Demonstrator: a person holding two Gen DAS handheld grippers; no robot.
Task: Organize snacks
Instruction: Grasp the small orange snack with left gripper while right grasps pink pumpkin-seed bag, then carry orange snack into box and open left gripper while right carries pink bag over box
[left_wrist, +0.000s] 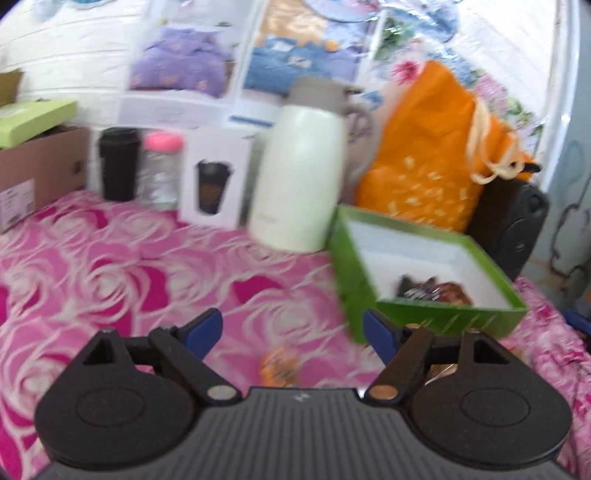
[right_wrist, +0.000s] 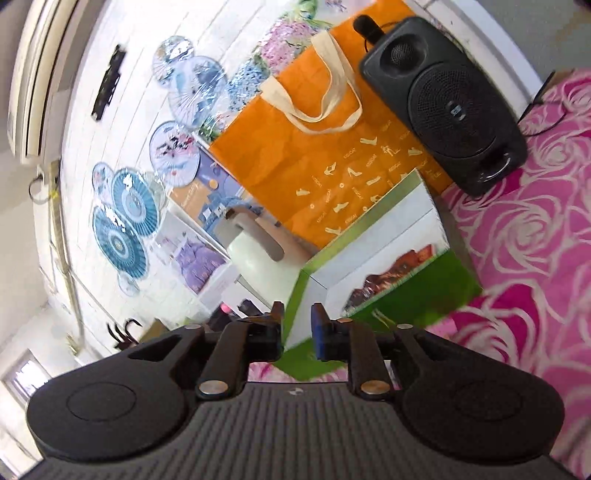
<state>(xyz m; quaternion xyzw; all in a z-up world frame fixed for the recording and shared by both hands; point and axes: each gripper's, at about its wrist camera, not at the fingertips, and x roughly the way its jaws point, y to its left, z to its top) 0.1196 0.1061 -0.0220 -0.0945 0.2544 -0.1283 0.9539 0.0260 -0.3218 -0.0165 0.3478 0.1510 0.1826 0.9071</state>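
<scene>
Sitting on the pink rose-patterned cloth (left_wrist: 110, 266): a green box (left_wrist: 436, 317) with a white lining, open-topped, holding a few dark brown glossy snack packets (left_wrist: 436, 291) bunched in the near corner – blurred, print unreadable. Just short of it on the cloth, between the fingers of the left gripper (left_wrist: 291, 332), a small orange-wrapped snack (left_wrist: 279, 365), untouched. Left gripper spread wide, nothing between the blue pads, hovering above the cloth. Seen only from the left wrist: a cream flask (left_wrist: 299, 177) with a grey lid standing just beside the box's far left corner, a white carton (left_wrist: 218, 177) printed with a cup, a clear jar with a pink lid (left_wrist: 160, 170), a black cup (left_wrist: 118, 162) and a brown cardboard carton (left_wrist: 40, 166) at the left edge. Seen sharply only from the right wrist, strongly rolled: a black speaker (right_wrist: 447, 107) beside an orange bag (right_wrist: 303, 166) with cream handles, and blue paper fans (right_wrist: 122, 229) on the wall. Right gripper (right_wrist: 297, 328) parted narrowly, empty, close in front of the box's corner – packets (right_wrist: 391, 273) visible along its low side.
</scene>
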